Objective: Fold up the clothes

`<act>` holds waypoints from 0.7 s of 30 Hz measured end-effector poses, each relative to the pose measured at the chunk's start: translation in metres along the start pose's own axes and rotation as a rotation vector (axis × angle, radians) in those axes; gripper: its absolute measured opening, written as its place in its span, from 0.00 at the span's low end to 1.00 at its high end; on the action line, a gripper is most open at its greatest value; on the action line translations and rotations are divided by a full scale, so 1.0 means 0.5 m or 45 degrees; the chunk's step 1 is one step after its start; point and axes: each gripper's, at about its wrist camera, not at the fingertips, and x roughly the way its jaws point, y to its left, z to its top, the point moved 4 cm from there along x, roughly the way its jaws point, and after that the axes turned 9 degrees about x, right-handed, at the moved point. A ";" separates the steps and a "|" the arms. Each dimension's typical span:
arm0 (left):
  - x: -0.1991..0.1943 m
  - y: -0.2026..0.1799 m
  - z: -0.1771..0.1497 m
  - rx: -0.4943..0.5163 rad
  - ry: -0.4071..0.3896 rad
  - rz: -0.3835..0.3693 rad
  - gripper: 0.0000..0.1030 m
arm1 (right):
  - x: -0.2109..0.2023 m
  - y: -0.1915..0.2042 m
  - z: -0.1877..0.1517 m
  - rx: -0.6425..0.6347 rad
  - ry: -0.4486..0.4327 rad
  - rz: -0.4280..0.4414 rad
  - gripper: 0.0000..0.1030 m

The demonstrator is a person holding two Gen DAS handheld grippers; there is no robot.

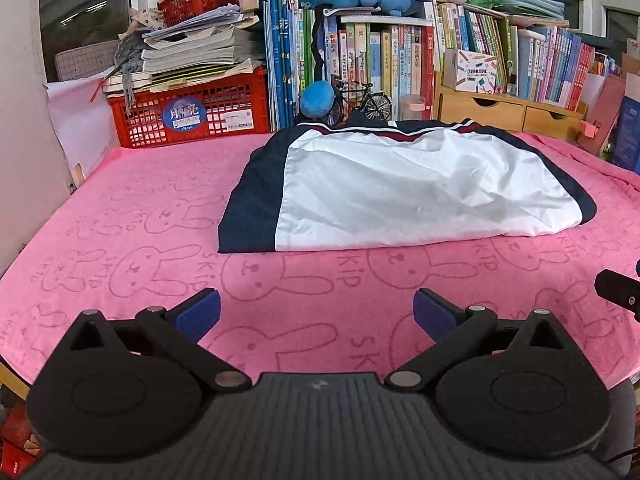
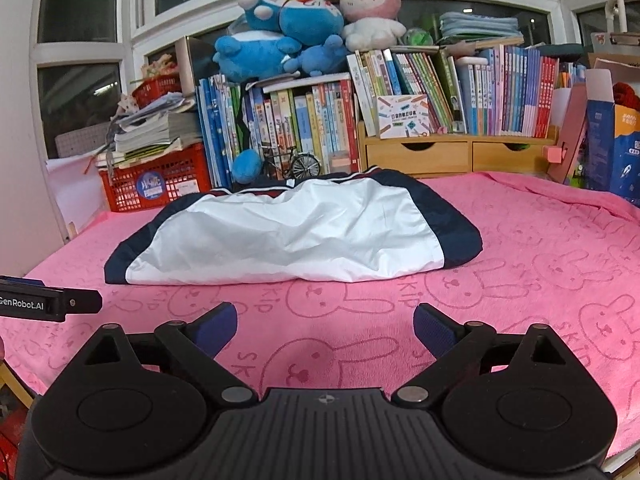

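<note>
Lowest in both frames sit the claws: left claw (image 1: 316, 312) and right claw (image 2: 325, 326), each with blue pads spread wide, holding nothing, hovering above the pink towel (image 1: 120, 240) that covers the surface. Rabbit outlines and "SKIP" lettering are pressed into the towel. Along the upper part of both frames runs the room's clutter: a red crate (image 1: 188, 108) under stacked papers at upper left, upright books (image 2: 304, 128) in the centre, blue and pink plush toys (image 2: 296, 28) on top of them, a small model bicycle (image 1: 362, 102), wooden drawers (image 2: 456, 156) at right, dark windows behind. Bare towel fills the band between the claws and the garment, with more open towel to the frame's left and right. In the left wrist view the other claw's tip pokes in at the right edge. Folded jacket (image 2: 292, 232) lies centre frame, toward the far side of the surface: white panel uppermost, slightly puffed and wrinkled, navy bands at both ends, a red-and-white stripe along its far edge.
</note>
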 end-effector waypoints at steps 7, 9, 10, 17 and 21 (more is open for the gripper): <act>0.046 -0.023 0.039 0.036 -0.021 0.031 1.00 | 0.047 -0.055 0.017 0.130 0.014 -0.032 0.93; 0.069 -0.039 0.061 0.050 -0.041 0.035 1.00 | 0.070 -0.100 0.036 0.262 0.023 -0.046 0.93; 0.084 -0.050 0.073 0.059 -0.050 0.039 1.00 | 0.083 -0.122 0.046 0.325 0.014 -0.042 0.93; 0.209 -0.123 0.143 0.113 -0.075 0.086 1.00 | 0.181 -0.251 0.100 0.666 0.009 -0.048 0.91; 0.278 -0.151 0.145 0.138 0.007 0.092 1.00 | 0.238 -0.263 0.100 0.747 0.100 -0.002 0.83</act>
